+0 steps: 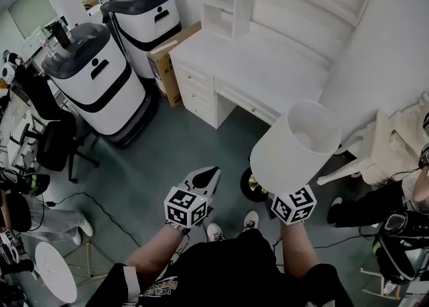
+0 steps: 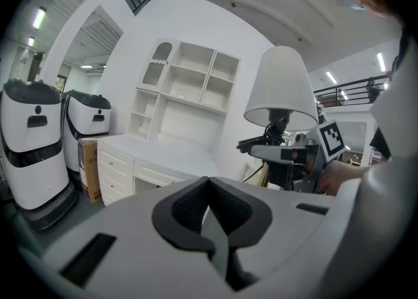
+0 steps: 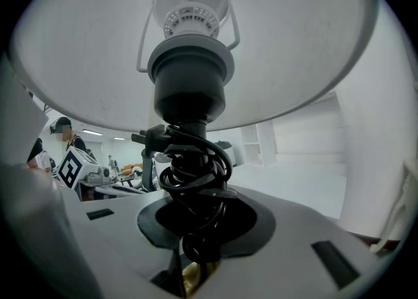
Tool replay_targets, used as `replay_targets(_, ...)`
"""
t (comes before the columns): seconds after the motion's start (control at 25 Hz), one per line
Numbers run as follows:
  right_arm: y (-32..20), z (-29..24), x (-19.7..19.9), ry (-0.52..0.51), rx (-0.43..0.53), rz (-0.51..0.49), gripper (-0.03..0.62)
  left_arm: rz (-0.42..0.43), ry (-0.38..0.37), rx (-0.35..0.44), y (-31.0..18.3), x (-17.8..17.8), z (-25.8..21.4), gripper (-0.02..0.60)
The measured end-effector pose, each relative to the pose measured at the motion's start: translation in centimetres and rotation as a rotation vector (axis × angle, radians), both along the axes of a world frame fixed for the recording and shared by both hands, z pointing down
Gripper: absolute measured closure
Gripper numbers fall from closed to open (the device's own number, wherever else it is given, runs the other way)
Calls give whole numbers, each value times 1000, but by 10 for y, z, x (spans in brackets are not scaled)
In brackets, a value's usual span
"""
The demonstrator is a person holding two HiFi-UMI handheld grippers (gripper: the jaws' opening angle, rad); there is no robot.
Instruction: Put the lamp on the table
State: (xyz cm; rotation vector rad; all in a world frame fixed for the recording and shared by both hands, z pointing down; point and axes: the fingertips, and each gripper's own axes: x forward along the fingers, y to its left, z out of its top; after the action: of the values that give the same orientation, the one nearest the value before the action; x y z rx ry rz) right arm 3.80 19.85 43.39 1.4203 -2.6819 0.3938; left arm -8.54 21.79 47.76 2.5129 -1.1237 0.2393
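lamp (image 1: 295, 146): white shade, dark stem wound with black cord (image 3: 193, 168); held upright in the air, well apart from the white table (image 1: 268, 74). right gripper (image 3: 194, 242): jaws clamped on the corded stem. left gripper (image 2: 210, 222): jaws together, empty. likely light, top-heavy; shade dents easily; cord may slip; hold stem, not shade

Head view steeply downward from above; 2 gripper views low, forward, toward the same white desk (image 1: 261, 64).

The lamp (image 1: 295, 148) had a matt white, smooth shade; its coiled cord (image 3: 192, 173) was glossy black plastic; the desk (image 1: 268, 74) at twelve o'clock looked matt white-painted.
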Motion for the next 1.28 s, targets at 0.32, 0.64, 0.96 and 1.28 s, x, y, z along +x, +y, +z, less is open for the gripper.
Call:
replay_targets(0.32, -16, 4, -7, -14, -7, -10, 482, -22, -4, -12, -12, -8, 5, 574)
replay_targets(0.64, -56, 4, 7, -7, -10, -45, 482, -54, 1, -30, -45, 8, 10, 574)
replay_targets(0.96, -114, 6, 33, -11, -6, -73, 482, -83, -11, -44, -91, 35, 15, 574)
replay_targets(1.28, -176, 6, 65, -11, -1, -98, 482, -117, -18, -45, -143, 65, 15, 574)
